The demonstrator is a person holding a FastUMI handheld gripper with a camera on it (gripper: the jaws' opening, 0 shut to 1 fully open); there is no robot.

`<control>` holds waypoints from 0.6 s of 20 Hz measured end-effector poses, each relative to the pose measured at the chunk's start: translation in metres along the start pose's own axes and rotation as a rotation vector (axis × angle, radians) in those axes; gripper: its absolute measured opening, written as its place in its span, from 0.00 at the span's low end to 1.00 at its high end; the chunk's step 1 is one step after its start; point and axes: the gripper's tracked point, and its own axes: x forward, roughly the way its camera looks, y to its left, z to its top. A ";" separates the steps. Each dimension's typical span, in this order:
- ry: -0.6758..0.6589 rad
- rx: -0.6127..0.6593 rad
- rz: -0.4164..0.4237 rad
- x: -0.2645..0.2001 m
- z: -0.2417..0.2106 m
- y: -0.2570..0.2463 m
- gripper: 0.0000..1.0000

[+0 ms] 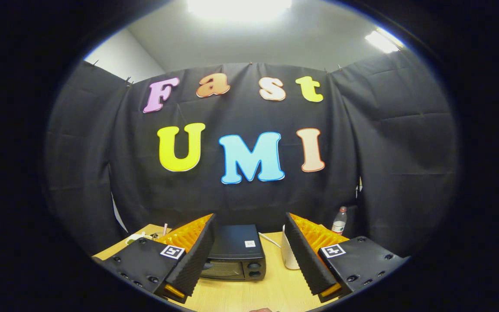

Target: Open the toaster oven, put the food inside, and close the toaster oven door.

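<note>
Held above the wooden table [271,290], the gripper [249,229] has its two fingers spread wide apart with nothing between the ribbed black pads [195,255]; orange plastic backs each finger. Beyond the fingers, framed in the gap between them, sits the black toaster oven [236,253], its glass door shut and two round knobs stacked on its right side, with a small white sticker on its top. Just to the right of the oven, partly behind the right finger, stands a white cup [290,255], and a thin white stick lies on the table between oven and cup. Farther back on the right, against the black cloth wall, a clear plastic bottle [339,221] with a red cap stands upright.
</note>
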 end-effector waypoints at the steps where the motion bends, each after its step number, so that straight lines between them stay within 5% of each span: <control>1: -0.005 0.013 -0.011 -0.002 0.001 -0.005 0.98; 12: 0.048 -0.020 0.034 0.006 -0.020 0.011 0.98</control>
